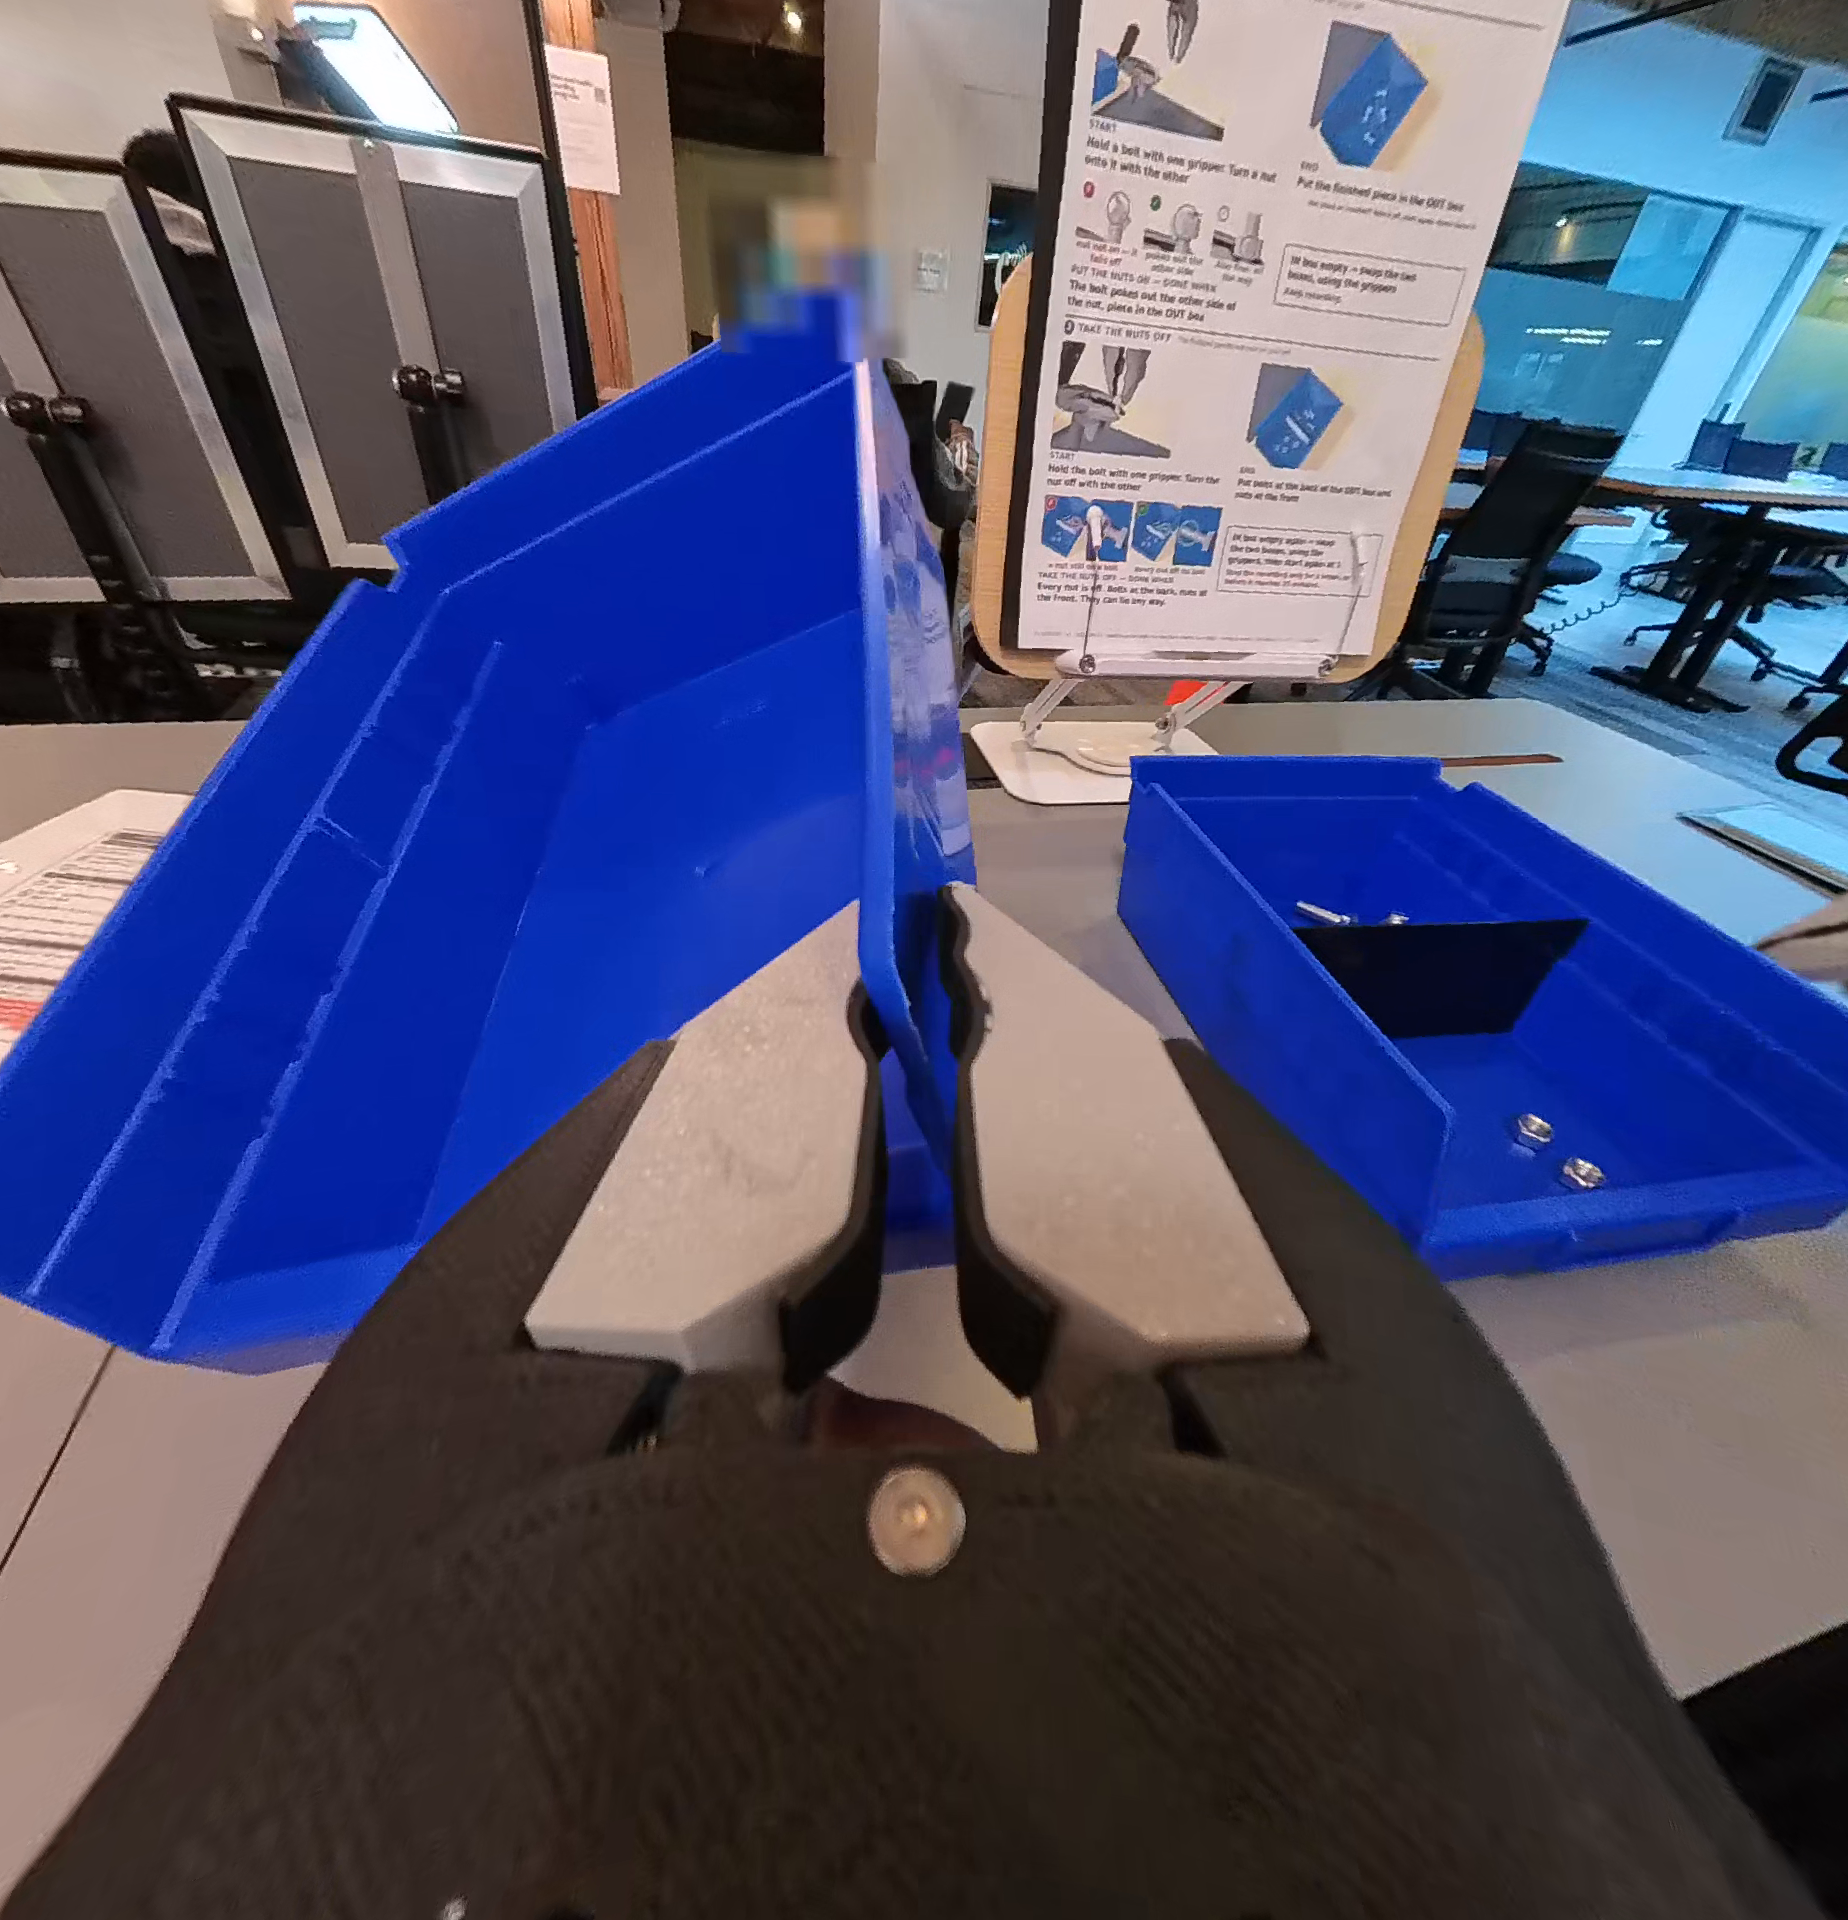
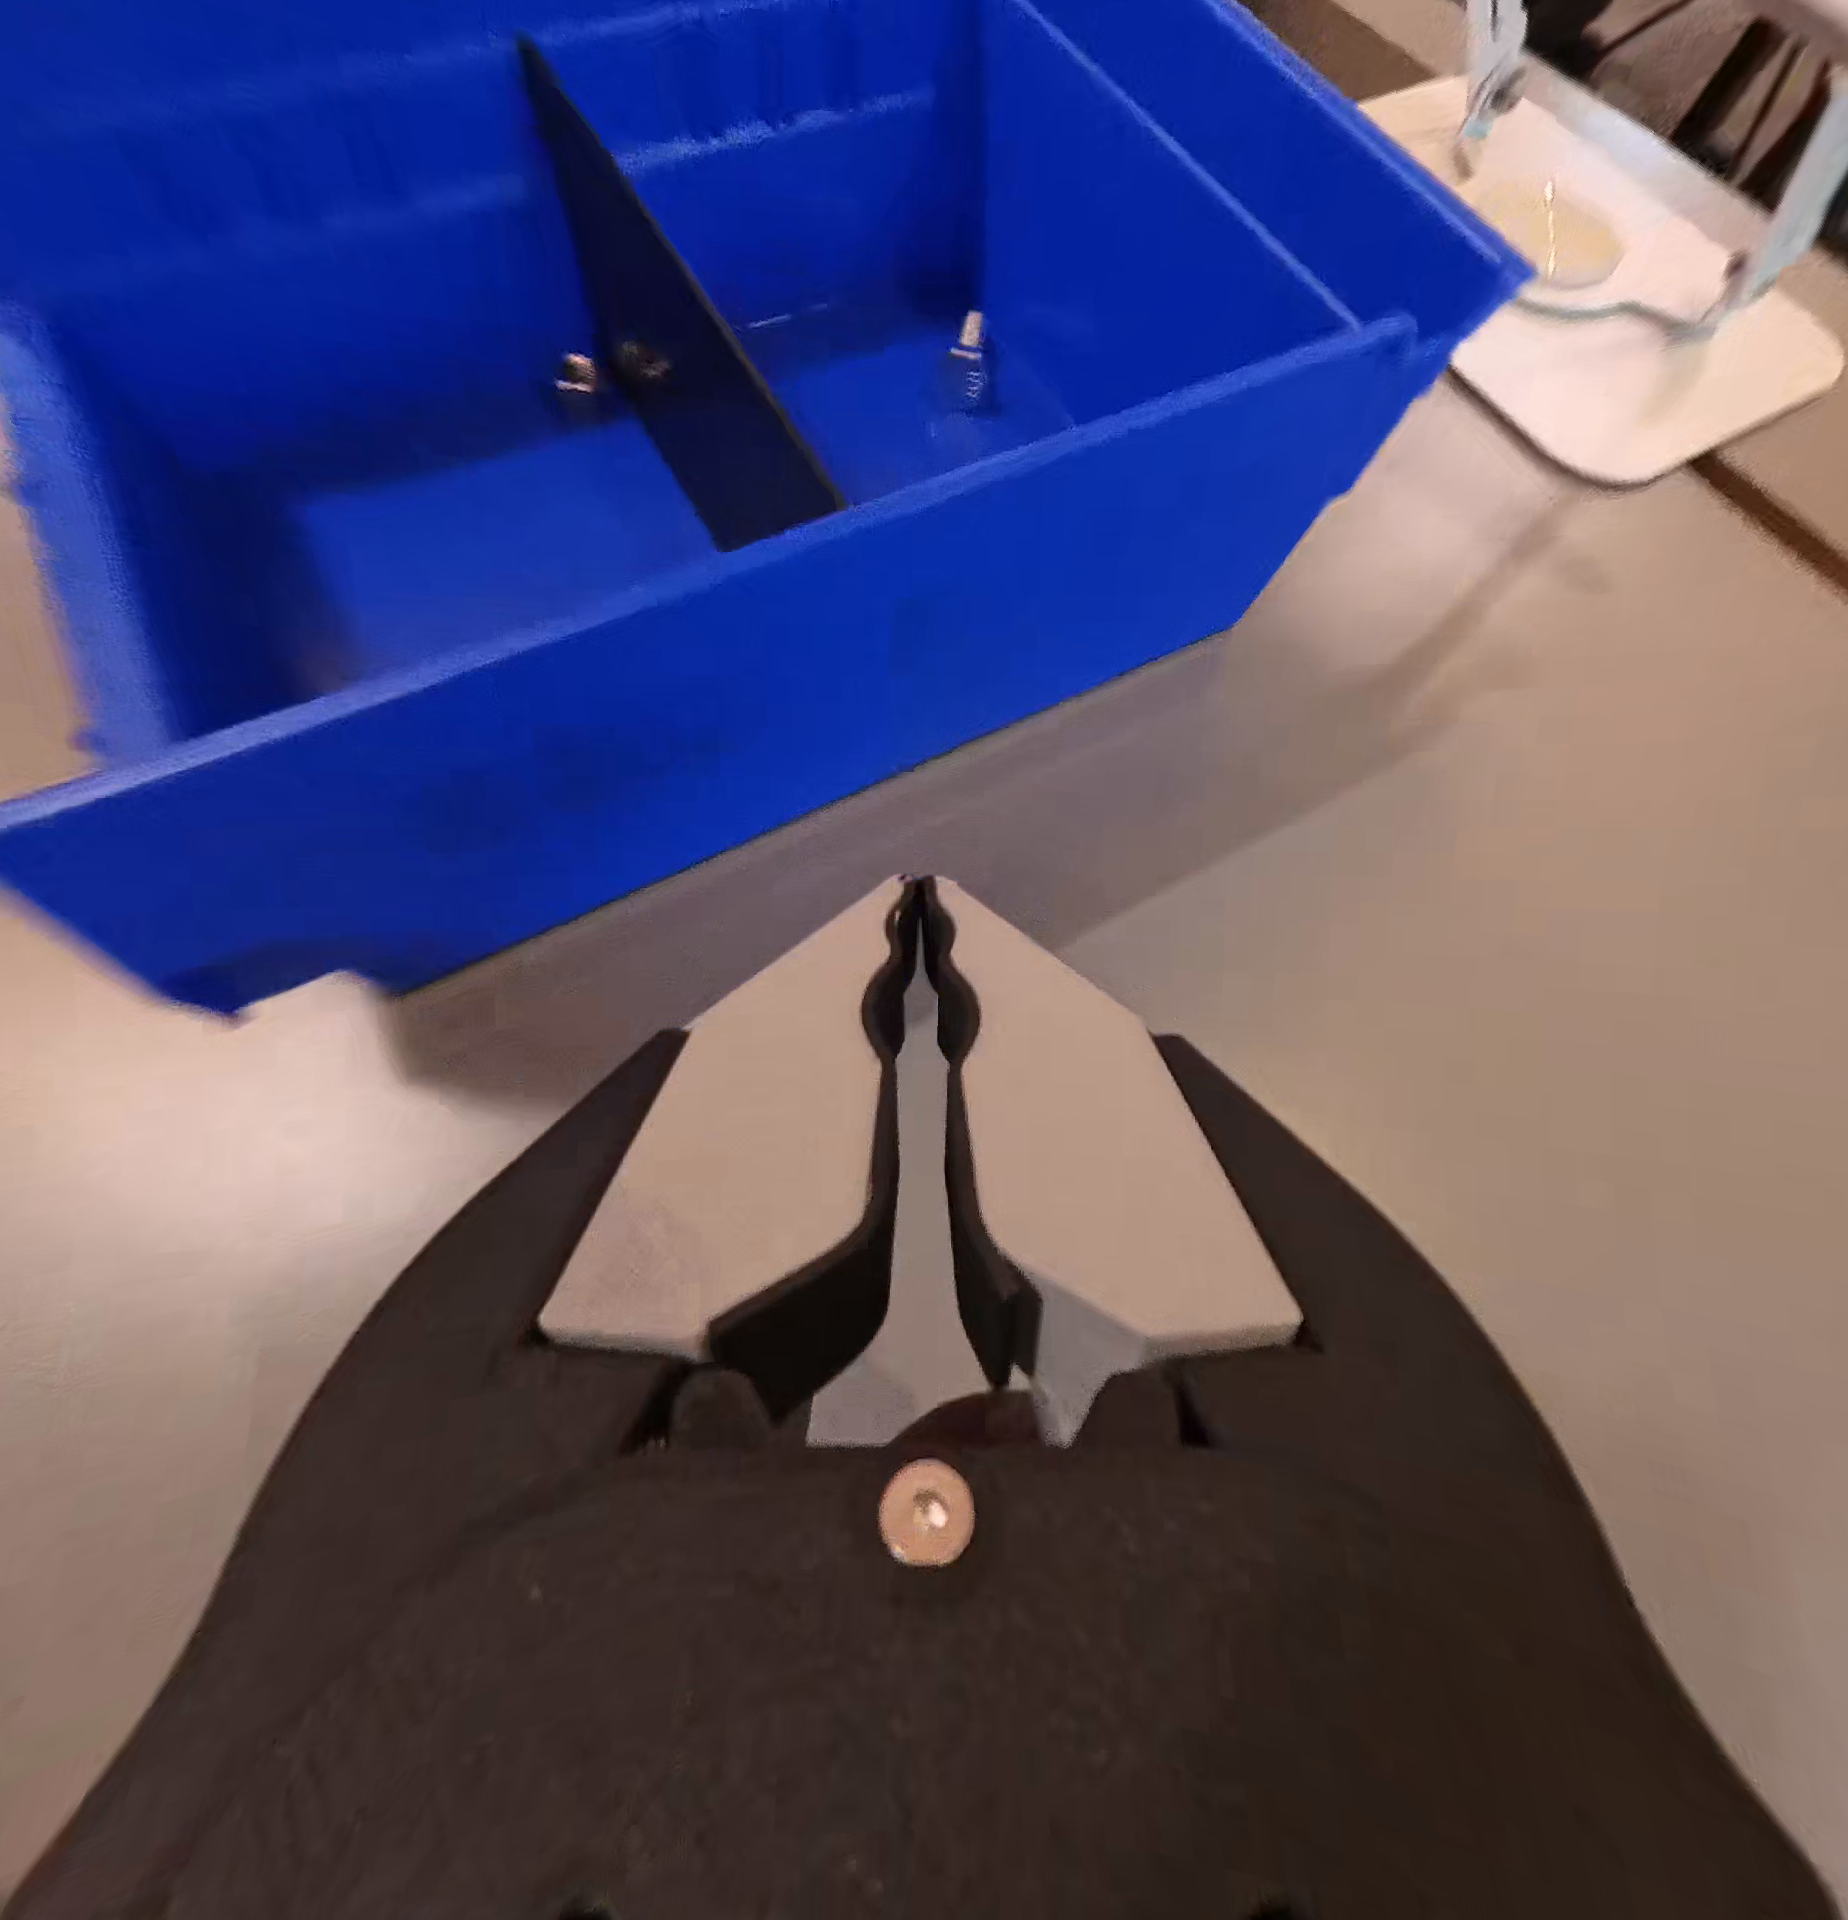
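My left gripper (image 1: pixel 904 940) is shut on the side wall of an empty blue bin (image 1: pixel 546 883), which is tilted up off the grey table. A second blue bin (image 1: pixel 1263 987) lies flat to the right, with a black divider (image 1: pixel 1439 971), two nuts (image 1: pixel 1554 1148) in front of it and bolts (image 1: pixel 1335 916) behind. In the right wrist view my right gripper (image 2: pixel 918 883) is shut and empty, just above the table and a little short of that bin's wall (image 2: pixel 691 727). Its divider (image 2: pixel 681 312), a bolt (image 2: pixel 970 364) and small metal parts (image 2: pixel 579 376) show inside.
A printed instruction sheet on a wooden-backed stand (image 1: pixel 1242 343) rises behind the bins, its white base (image 2: pixel 1647 343) beside the second bin. A paper sheet (image 1: pixel 37 894) lies at the far left. Grey cabinets (image 1: pixel 276 343) and office chairs and tables (image 1: pixel 1678 540) fill the background.
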Action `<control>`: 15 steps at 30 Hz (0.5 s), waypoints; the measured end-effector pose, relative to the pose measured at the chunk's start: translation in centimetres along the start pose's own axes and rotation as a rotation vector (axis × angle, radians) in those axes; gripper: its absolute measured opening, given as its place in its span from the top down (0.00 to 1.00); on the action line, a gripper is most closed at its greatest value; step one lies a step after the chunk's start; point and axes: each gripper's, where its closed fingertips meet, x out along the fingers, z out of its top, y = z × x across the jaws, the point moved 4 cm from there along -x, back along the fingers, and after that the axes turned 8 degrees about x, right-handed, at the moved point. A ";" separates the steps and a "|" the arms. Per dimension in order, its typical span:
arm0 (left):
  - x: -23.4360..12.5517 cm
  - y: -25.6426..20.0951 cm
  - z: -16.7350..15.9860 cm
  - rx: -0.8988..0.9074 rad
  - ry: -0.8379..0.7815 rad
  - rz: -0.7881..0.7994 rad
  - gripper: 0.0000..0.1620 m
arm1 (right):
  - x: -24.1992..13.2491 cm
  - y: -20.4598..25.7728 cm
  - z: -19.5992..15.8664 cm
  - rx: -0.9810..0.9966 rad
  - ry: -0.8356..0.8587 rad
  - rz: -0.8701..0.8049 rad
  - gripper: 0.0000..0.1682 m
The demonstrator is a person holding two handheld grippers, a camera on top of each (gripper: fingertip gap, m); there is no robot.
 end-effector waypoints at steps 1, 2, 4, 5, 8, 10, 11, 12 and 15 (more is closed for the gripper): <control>0.0 -0.1 0.1 -0.007 -0.002 -0.004 0.98 | 1.6 -0.2 0.4 -0.035 -0.001 -0.023 1.00; 0.0 -0.2 0.2 -0.016 -0.005 -0.008 0.98 | 3.3 0.0 1.0 -0.040 -0.004 -0.016 1.00; -0.1 -0.4 0.5 -0.027 -0.007 -0.016 0.98 | 6.4 0.9 2.4 -0.010 0.015 0.015 1.00; -0.2 -0.5 0.6 -0.027 -0.008 -0.018 0.98 | 7.7 1.2 3.0 -0.036 0.018 0.004 1.00; -0.5 -0.9 1.1 -0.016 -0.008 -0.023 0.98 | 11.7 4.1 5.4 -0.036 -0.015 0.073 1.00; -0.6 -0.9 1.4 -0.009 -0.009 -0.025 0.98 | 15.0 5.4 7.3 -0.044 -0.010 0.052 1.00; -0.7 -1.0 1.5 -0.004 -0.007 -0.026 0.98 | 16.7 5.9 8.2 -0.055 -0.001 0.043 1.00; -0.7 -1.0 1.6 0.003 -0.003 -0.026 0.98 | 18.5 6.5 9.0 -0.058 0.009 0.040 1.00; -1.0 -1.7 1.9 0.019 0.010 -0.032 0.98 | 22.9 8.0 11.5 -0.002 0.009 0.066 1.00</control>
